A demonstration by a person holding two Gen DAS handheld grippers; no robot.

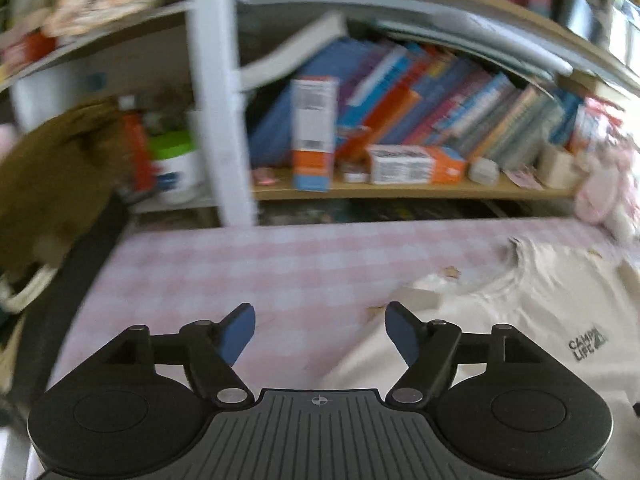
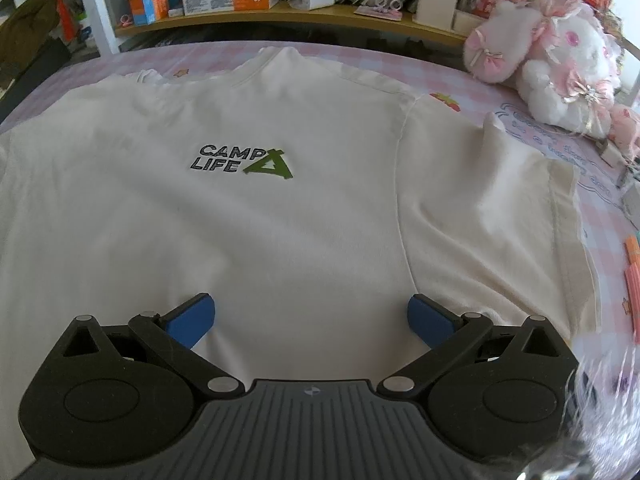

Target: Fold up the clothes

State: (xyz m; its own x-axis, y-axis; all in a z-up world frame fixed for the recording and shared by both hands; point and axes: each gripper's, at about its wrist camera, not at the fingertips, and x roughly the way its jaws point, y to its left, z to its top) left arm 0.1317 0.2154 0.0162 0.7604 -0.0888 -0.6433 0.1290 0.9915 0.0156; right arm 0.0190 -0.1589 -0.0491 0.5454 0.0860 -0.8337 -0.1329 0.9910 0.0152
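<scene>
Cream cotton, the T-shirt (image 2: pixel 248 208) lies flat on the pink checked desk (image 1: pixel 224 272), collar far, hem near. The right gripper (image 2: pixel 312 320) hangs just over the shirt's near part, its blue pads spread wide with nothing between them. The left gripper (image 1: pixel 320 332) is spread too and holds nothing; it is over bare cloth, and the shirt lies off to its right. So the right one looks nearer to the shirt. A bookshelf (image 2: pixel 280 16) full of books stands behind the desk, and a fluffy pink and white toy (image 2: pixel 552 64) sits at the far right.
</scene>
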